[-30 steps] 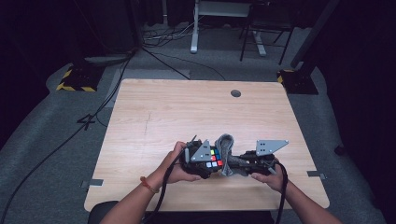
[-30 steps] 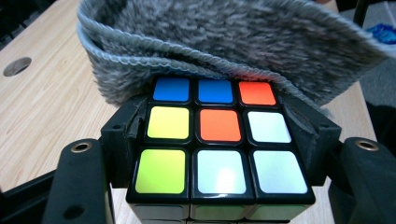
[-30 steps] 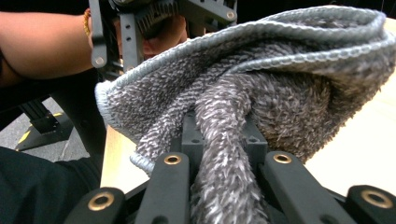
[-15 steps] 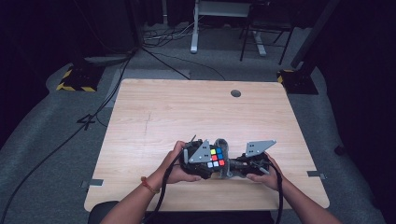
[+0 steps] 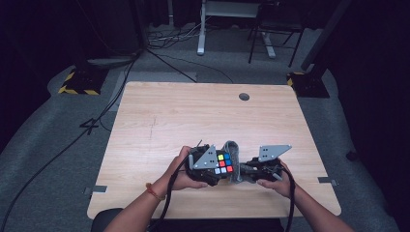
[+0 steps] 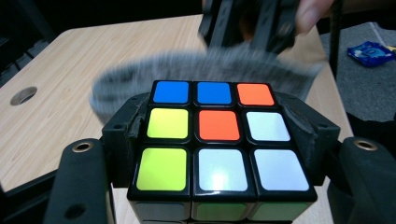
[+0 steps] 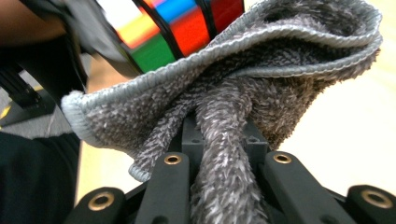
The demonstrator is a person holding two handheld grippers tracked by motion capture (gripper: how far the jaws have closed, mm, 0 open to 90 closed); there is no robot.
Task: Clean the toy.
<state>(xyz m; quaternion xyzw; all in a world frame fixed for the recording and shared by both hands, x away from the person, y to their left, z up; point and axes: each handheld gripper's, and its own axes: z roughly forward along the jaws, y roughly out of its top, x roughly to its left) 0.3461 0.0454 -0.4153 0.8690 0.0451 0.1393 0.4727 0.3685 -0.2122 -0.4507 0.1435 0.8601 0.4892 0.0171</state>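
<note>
1. We are clamping the puzzle cube (image 6: 219, 135) between the jaws of the left gripper (image 5: 207, 166); in the left gripper view the black pads are pressing on its two sides, with a face of blue, orange, yellow and white stickers turned up toward the camera.

2. We are pinching a grey cloth (image 7: 243, 107) in the right gripper (image 5: 251, 170); in the right gripper view a bunched fold is running down between the jaws, which are clenched on it.

3. We are bringing the two together just above the near edge of the wooden table (image 5: 193, 116): in the high view the cloth is standing between the grippers, right against the cube's side, and in the right gripper view its hem is lying across the cube's green and red stickers.

4. We are judging the wiping to be under way, not finished: the cloth is on one side only, and the top face is lying uncovered.

5. We cannot tell which faces are already clean; the cloth is blurred in the left gripper view, perhaps from rubbing.

6. We are judging that the remaining sides are left to wipe, and the cube and cloth are not yet set down.
</note>
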